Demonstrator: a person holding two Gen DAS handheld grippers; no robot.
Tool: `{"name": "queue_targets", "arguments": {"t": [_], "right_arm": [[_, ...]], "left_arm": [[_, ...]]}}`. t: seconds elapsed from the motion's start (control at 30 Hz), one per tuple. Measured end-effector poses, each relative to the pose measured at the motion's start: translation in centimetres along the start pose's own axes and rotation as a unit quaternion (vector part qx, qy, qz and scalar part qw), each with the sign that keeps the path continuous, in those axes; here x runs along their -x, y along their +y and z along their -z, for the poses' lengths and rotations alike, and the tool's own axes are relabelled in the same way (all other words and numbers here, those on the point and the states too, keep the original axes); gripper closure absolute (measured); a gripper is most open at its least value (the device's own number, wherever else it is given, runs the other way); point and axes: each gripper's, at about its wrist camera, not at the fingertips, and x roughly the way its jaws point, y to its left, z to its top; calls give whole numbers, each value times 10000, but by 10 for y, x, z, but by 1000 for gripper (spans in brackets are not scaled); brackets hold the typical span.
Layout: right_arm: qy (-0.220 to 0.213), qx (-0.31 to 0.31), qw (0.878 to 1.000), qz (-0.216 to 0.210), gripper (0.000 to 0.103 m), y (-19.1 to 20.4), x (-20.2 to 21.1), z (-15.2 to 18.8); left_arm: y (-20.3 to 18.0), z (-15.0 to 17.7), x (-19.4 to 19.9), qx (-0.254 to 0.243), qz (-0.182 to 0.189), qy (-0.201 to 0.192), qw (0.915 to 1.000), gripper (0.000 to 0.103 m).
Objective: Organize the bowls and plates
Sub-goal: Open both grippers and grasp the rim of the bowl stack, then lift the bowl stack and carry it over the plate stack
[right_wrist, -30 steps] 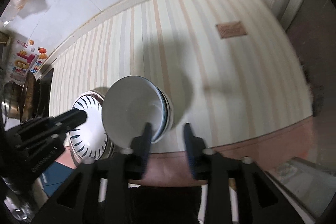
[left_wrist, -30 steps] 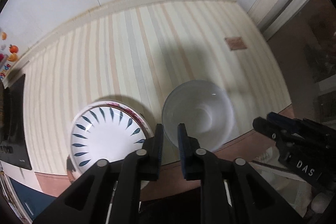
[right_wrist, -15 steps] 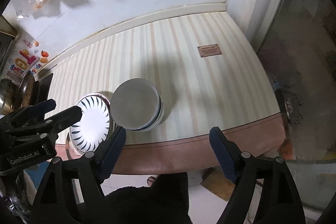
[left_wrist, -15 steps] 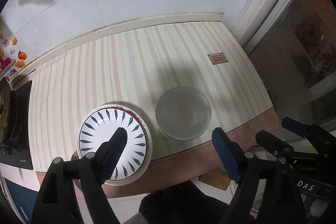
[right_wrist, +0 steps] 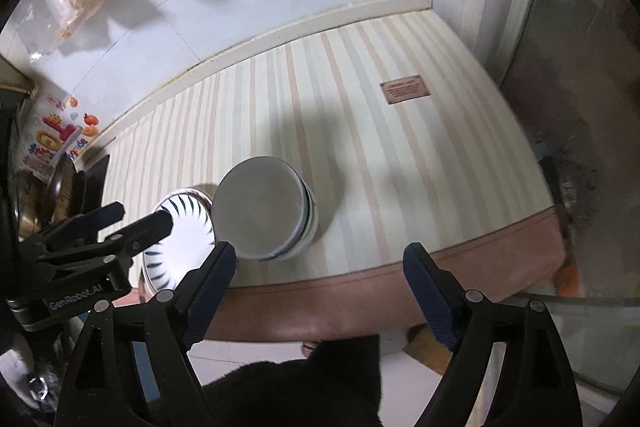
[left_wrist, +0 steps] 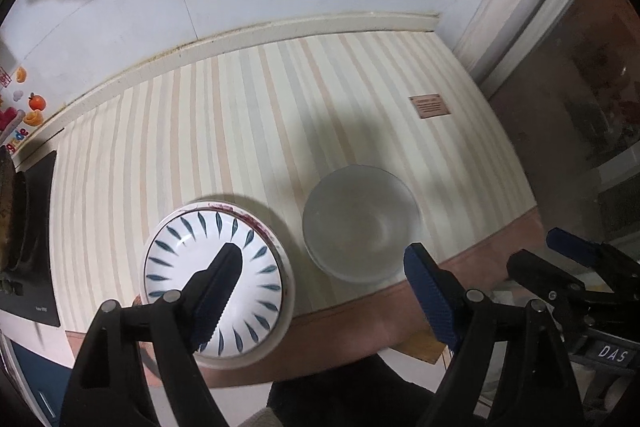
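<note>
**Both grippers spread wide, holding nothing**

Left wrist: left gripper spread wide above the striped counter; leaf-pattern plate at front edge, white bowl stack just beside it.

Right wrist: right gripper spread wide, nothing held; bowl stack beside the plate.

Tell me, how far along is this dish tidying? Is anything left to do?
It looks nearly finished. The bowls sit nested in one stack on the striped counter, and the leaf-patterned plate lies on another, red-rimmed plate just beside them. Nothing is in hand: the left gripper and right gripper are both open and empty above the counter's front edge. I see no loose dishes left here.
</note>
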Motion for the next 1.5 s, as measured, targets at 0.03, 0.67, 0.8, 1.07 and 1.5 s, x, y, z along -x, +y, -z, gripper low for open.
{"name": "queue_targets", "arguments": {"t": [0.03, 0.67, 0.8, 1.07, 1.5], "right_arm": [[55, -54, 9999, -113, 15, -3, -11, -2], [1450, -1172, 9706, -1523, 15, -41, -210, -12], [1552, -1212, 9657, -1690, 15, -36, -226, -14], [1724, -1248, 9590, -1870, 37, -24, -250, -18], [1713, -1334, 9577, -1886, 45, -18, -251, -16]], "left_arm": [[2, -2, -9, 15, -8, 54, 10000, 20], [17, -48, -165, 151, 554, 1716, 9835, 23], [12, -48, -183, 95, 820, 2017, 9760, 42], [3, -40, -187, 119, 1214, 1992, 9723, 52], [11, -28, -174, 286, 1112, 1917, 9747, 54]]}}
